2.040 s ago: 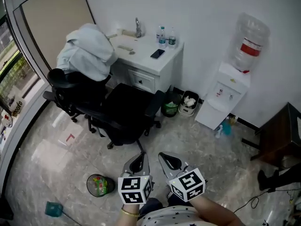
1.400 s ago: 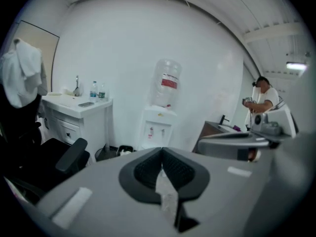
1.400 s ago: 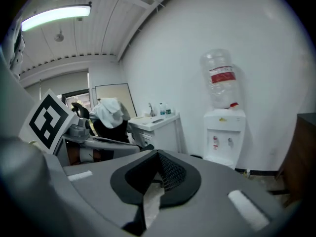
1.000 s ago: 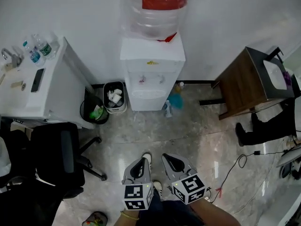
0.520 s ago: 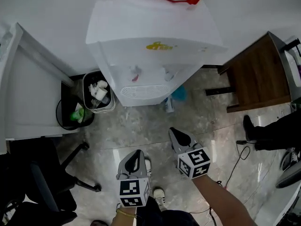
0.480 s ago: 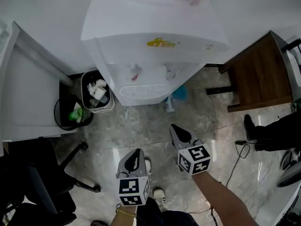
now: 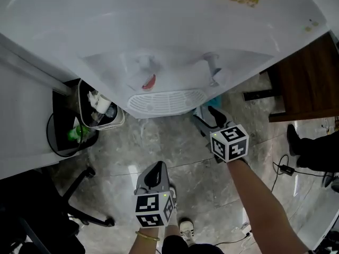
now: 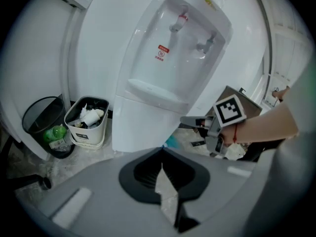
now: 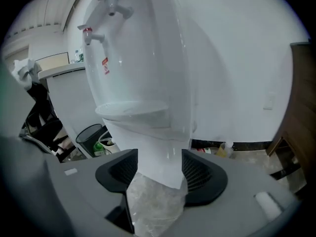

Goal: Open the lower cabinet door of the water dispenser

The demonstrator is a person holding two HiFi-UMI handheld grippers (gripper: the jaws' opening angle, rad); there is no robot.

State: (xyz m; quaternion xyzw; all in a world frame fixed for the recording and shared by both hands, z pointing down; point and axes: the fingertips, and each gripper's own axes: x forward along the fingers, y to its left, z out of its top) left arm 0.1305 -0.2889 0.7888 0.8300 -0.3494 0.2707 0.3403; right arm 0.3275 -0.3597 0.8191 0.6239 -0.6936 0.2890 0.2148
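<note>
The white water dispenser (image 7: 159, 36) fills the top of the head view, with its taps and drip tray (image 7: 167, 100) overhanging the lower cabinet, which is hidden there. The lower cabinet front (image 8: 140, 125) shows in the left gripper view. My right gripper (image 7: 206, 118) is low by the dispenser's right front corner. Its jaws are opening, and between them nothing is held; the cabinet's corner (image 9: 155, 154) stands just beyond my right gripper (image 9: 159, 157). My left gripper (image 7: 155, 169) hangs further back over the floor, shut and empty. From my left gripper (image 8: 163, 154) the right gripper (image 8: 197, 122) shows beside the cabinet.
A white bin of trash (image 7: 98, 110) and a black bin (image 7: 66, 134) stand left of the dispenser, by a white desk (image 7: 26, 131). A brown wooden table (image 7: 307, 78) is at the right. A chair base (image 7: 79, 194) and a cable (image 7: 280, 168) lie on the marble floor.
Both grippers have dropped and moved in toward the dispenser, the right one further. The right gripper's jaws have parted. The dispenser now looms much larger.
</note>
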